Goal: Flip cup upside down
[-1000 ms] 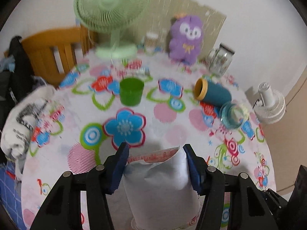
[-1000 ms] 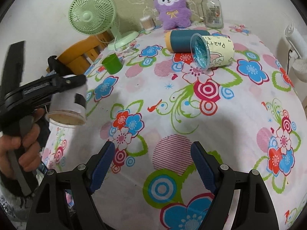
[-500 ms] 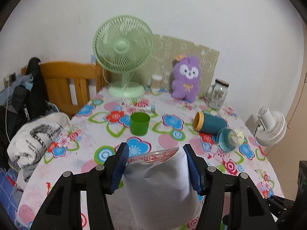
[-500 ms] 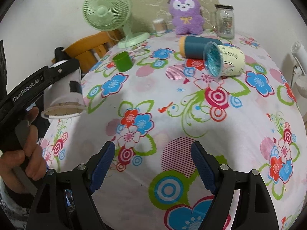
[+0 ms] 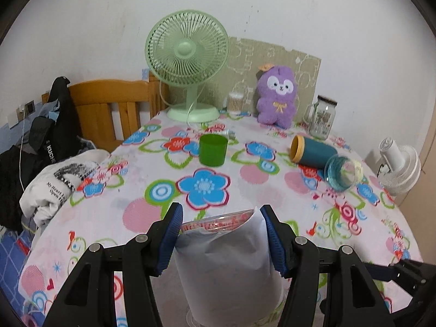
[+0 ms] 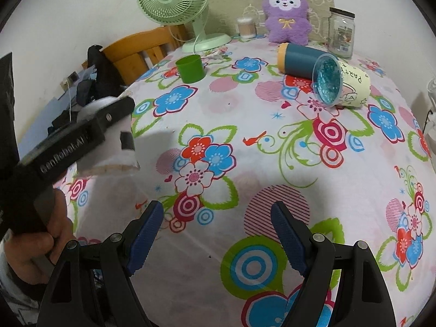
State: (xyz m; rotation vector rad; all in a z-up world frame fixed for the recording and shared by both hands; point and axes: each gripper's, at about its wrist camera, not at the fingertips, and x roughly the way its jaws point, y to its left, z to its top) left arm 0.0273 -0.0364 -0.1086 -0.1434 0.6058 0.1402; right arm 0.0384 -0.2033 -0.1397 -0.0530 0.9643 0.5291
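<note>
The left gripper (image 5: 220, 215) has its blue fingers (image 5: 171, 234) clenched on a white paper-wrapped cup (image 5: 226, 261), held between them above the near edge of the floral counter (image 6: 245, 141). The right gripper (image 6: 218, 218) is spread apart, holding nothing, with bare counter between its fingers (image 6: 147, 231).

white wall (image 5: 272, 13) behind a floral-clothed desk (image 5: 245, 179); wooden chair (image 5: 109, 109) at far left, blue checked floor (image 5: 11, 259) near left.
</note>
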